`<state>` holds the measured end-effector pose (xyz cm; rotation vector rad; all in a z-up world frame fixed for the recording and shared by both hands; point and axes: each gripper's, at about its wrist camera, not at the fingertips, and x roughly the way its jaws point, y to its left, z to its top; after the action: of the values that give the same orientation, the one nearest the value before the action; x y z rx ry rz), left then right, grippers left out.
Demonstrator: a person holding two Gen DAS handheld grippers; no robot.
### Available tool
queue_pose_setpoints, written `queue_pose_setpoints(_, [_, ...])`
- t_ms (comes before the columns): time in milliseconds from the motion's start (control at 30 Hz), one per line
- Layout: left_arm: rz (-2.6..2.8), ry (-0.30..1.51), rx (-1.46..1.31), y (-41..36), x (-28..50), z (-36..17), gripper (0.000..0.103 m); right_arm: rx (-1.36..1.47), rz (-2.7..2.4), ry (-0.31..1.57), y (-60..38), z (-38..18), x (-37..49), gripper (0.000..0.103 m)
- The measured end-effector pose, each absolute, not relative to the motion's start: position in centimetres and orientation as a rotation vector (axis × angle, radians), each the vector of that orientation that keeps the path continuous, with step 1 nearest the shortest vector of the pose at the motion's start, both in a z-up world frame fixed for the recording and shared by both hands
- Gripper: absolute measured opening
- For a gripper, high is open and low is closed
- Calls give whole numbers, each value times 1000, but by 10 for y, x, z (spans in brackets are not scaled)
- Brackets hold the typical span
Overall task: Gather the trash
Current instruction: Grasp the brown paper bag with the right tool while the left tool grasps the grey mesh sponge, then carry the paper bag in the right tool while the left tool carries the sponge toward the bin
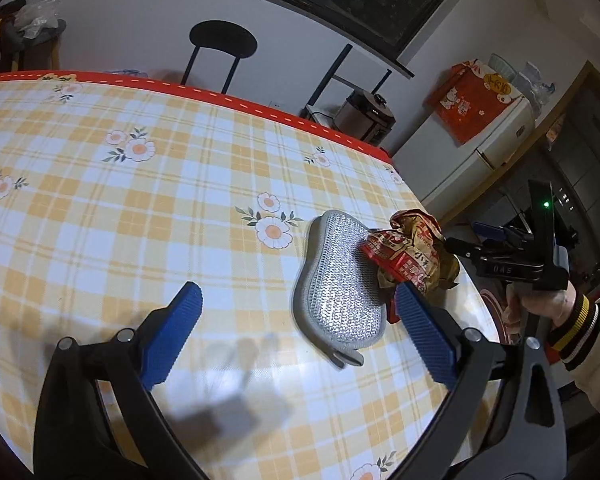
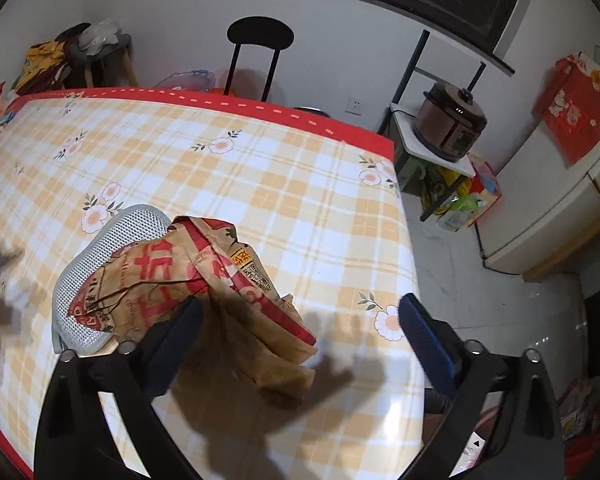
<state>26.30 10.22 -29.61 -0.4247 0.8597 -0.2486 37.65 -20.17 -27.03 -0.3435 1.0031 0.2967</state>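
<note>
Item: crumpled wrapper (image 2: pixel 204 292), lying lower centre on the bench (image 2: pixel 300 184), overlapping a scrubbing pad (image 2: pixel 100 264). We are straddling it with the right tongs (image 2: pixel 300 320), spread; left tongs (image 1: pixel 296 316) spread, empty. We are aiming to pinch paper only.

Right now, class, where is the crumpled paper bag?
The crumpled paper bag lies near the table's right edge, partly on the silver scouring pad, between the right gripper's open fingers.

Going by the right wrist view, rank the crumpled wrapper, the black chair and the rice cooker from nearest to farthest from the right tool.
1. Crumpled wrapper: between the right tool fingers, on the table.
2. Rice cooker: on a stand past the table's right corner.
3. Black chair: behind the table's far edge; close to the cooker's distance.
</note>
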Motion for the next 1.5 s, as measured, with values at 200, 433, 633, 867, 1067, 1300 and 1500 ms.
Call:
queue_pose_setpoints(200, [-285, 886, -419, 89, 276, -306, 94, -293, 340, 1059, -202, -293, 383, 74])
queue_pose_setpoints(433, [-328, 941, -376, 68, 284, -320, 94, -190, 419, 1071, -204, -290, 376, 31])
queue_pose_setpoints(633, [-379, 977, -272, 36, 295, -324, 95, -90, 375, 1024, -222, -273, 361, 29])
queue_pose_setpoints(867, [-362, 1044, -114, 0, 322, -341, 97, 32, 250, 970, -257, -257, 335, 29])
queue_pose_setpoints(1067, [-337, 1090, -30, -20, 350, -357, 97, 101, 195, 964, -284, -257, 321, 29])
queue_pose_setpoints(1300, [-266, 1107, 87, -43, 371, -365, 97, 133, 170, 950, -301, -256, 310, 29])
queue_pose_setpoints(1500, [-191, 1114, 137, -50, 376, -369, 98, 162, 168, 943, -309, -257, 301, 29])
